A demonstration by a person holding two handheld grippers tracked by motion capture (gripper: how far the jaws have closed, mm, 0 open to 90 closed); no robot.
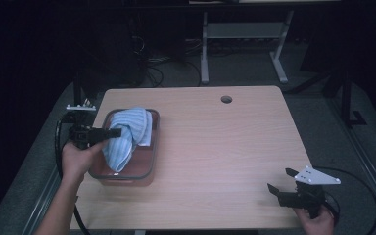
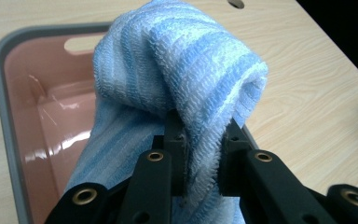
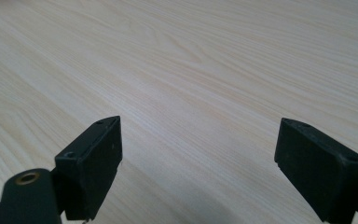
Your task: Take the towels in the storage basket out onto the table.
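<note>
- My right gripper (image 1: 280, 182) sits at the near right corner of the worktop (image 1: 215, 147), held low over the surface; its jaws stand wide apart with nothing between them.
- In the right gripper view, my right gripper's fingertips (image 3: 95, 156) frame bare wood grain.
- My right hand (image 1: 316, 220) grips the gripper body at the near edge of the worktop; the grey plate (image 1: 317, 176) on top points left, and the cable (image 1: 367, 196) loops off to the right.
- My left hand (image 1: 78, 156) enters from the near left and holds my left gripper (image 1: 112, 132) roughly level, pointing right.
- My left gripper is clamped on the towel (image 1: 127, 134). In the left gripper view (image 2: 204, 158) the pads pinch a fold of the blue striped cloth (image 2: 177, 70).
- The towel is bunched above the tub (image 1: 149, 166); its lower end hangs down into the tub, and part of it drapes toward the tub's far right rim.
- The tub, pink inside with a grey rim (image 2: 0, 116), stands on the left half of the worktop, well apart from my right gripper.
- A round hole (image 1: 226, 99) lies near the far edge of the worktop.
</note>
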